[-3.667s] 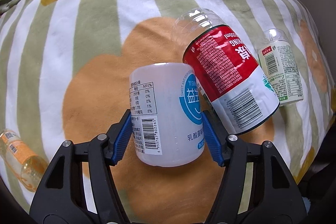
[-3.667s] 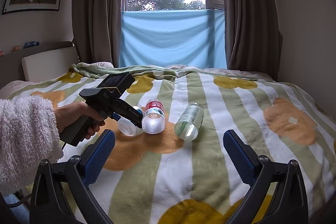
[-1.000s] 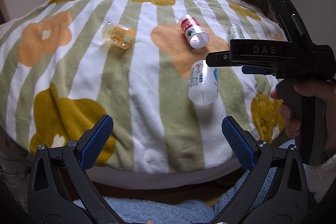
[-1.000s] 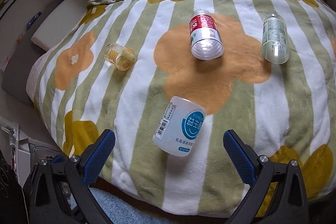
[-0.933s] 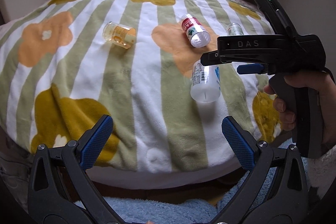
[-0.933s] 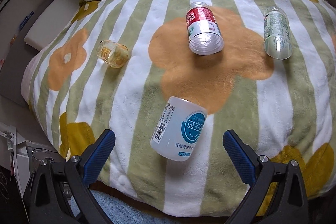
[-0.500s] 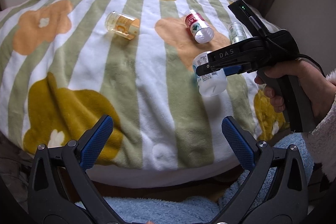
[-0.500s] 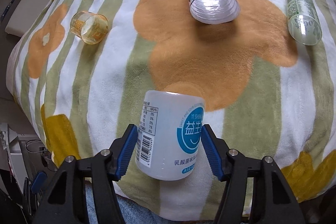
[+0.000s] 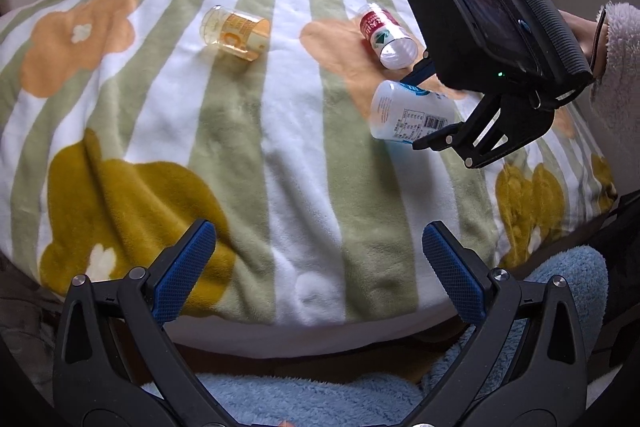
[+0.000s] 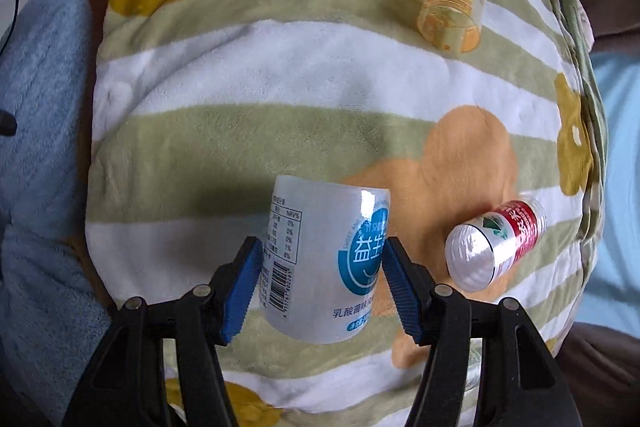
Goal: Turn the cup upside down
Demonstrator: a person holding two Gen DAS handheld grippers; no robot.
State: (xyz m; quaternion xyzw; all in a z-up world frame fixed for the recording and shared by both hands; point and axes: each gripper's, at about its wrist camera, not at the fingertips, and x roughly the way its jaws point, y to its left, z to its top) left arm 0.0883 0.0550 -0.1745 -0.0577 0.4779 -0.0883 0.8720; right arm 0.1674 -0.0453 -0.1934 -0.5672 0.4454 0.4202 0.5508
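Blanket on bed w/ 3 cups in view. Right gripper clamped on white cup, held tilted roughly sideways above blanket, so flip approx half done; rim end hard to tell. Left gripper wide apart, holding nothing. Left to do: finish rotation, set down inverted. Red cup & amber cup lie on sides.

Cup rear hidden by right gripper.
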